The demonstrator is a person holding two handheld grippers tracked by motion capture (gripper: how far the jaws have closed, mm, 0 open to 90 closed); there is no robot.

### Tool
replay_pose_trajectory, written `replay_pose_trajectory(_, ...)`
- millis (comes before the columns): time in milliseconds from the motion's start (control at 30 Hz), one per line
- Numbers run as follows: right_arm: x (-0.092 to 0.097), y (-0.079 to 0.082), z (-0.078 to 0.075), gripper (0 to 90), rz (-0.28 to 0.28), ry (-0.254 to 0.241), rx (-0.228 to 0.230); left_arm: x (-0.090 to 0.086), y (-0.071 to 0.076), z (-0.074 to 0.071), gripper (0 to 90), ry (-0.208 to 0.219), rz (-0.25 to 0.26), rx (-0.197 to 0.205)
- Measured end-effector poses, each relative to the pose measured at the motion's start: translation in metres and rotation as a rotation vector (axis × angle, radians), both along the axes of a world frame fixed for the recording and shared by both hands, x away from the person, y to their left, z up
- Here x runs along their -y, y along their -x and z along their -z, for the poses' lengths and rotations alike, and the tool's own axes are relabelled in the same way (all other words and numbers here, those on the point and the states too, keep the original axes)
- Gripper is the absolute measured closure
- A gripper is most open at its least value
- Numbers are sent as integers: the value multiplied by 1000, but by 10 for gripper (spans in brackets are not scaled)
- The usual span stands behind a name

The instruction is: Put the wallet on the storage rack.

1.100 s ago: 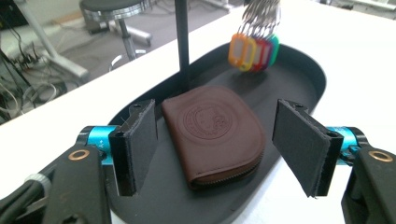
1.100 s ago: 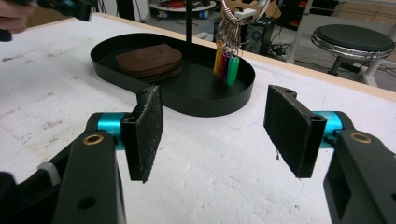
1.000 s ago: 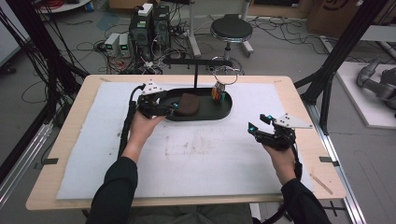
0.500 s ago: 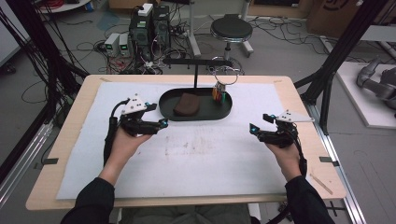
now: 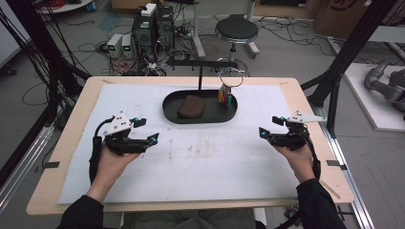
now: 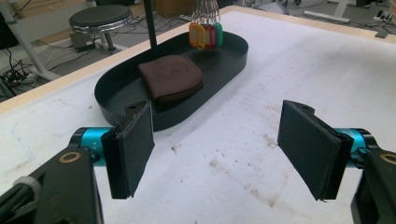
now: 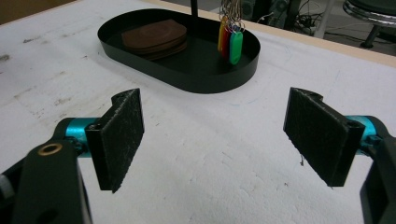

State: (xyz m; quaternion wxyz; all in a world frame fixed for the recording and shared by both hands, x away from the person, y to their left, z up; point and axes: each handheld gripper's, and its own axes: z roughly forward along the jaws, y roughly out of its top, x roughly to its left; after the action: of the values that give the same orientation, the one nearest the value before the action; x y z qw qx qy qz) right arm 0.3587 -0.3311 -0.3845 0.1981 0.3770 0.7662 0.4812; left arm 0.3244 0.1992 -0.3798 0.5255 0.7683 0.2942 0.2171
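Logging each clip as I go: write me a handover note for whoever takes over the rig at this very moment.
Left hand-held gripper: open, holding nothing, above the white mat, left of the tray.
Right hand-held gripper: open, holding nothing, above the mat on the right.
Things: brown pouch lies inside the black oval tray; coloured key tags hang on rings from the stand over the tray's right end.
Done: pouch is in the tray.
Left: nothing obviously pending; check before going on.

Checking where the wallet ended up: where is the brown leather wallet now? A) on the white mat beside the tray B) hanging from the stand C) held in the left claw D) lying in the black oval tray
D: the brown wallet lies flat in the black tray, with both claws open and holding nothing.
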Motion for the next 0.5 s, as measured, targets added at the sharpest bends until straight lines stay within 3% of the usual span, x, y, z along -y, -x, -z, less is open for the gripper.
replay_pose_trajectory(167,0,-1,2,206,3,3,1,-6,3,13,266,41,16,-11)
replay_pose_trajectory(500,0,-1,4,206,14,8,-6,-11,3,15,266,39,-5,12)
